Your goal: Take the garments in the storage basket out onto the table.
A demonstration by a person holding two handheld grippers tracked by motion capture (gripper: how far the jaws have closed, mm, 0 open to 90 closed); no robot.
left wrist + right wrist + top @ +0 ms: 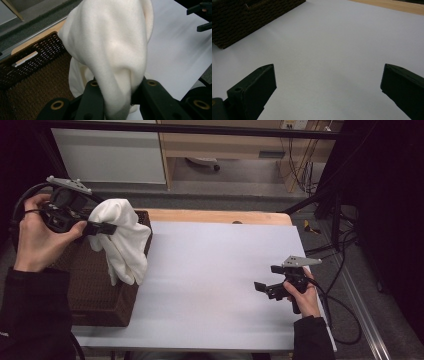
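Hiding basket [95,285] rim, clamped white cloth [125,240]

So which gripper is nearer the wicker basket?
Left. The left gripper hangs over the basket, clamping a white cloth; the right gripper sits across the table, open.

At the left edge of the surface [215,270] sits the dark brown woven wicker basket [95,290]. Over its far right corner hangs the white soft cloth [122,240], draping down the basket's right wall, with the left hand-held gripper [102,228] clamped on the cloth's upper end, above the basket. Well apart, near the right edge of the surface, the right hand-held gripper [267,280] hovers, its jaws spread wide and pointing left toward the basket.
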